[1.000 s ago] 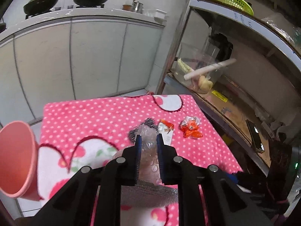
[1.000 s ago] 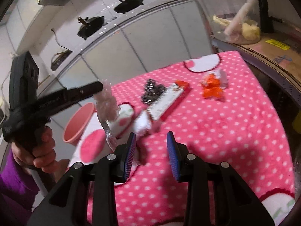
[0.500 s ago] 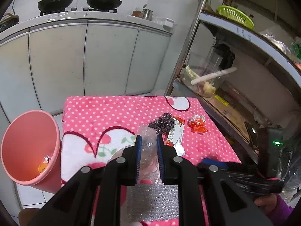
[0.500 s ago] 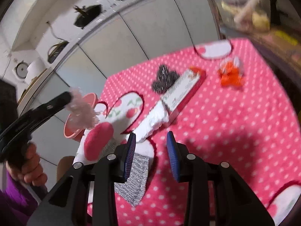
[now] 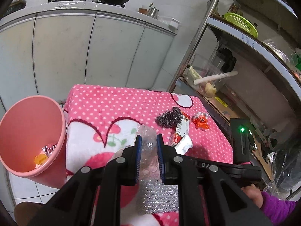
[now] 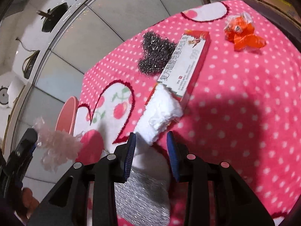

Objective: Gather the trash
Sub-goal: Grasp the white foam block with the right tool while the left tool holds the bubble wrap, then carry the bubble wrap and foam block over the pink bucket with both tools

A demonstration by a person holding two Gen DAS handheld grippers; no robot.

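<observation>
The left hand-held gripper (image 5: 147, 150) pinches a crumpled clear plastic wrap (image 5: 146, 141), held up over the desk (image 5: 112, 101) to the right of the pink bin (image 5: 28, 131). Judging by its look, the wrap is featherlight, soft and springy, so a firm pinch through the bunched middle should hold it. The right hand-held gripper (image 6: 150, 150) stands spread, with the white tissue wad (image 6: 160, 111) just ahead of its jaws. The wad is farther from the bin than the wrap and probably limp and compressible: close across its near end. The red-and-white box (image 6: 188, 66) touches the wad.
</observation>
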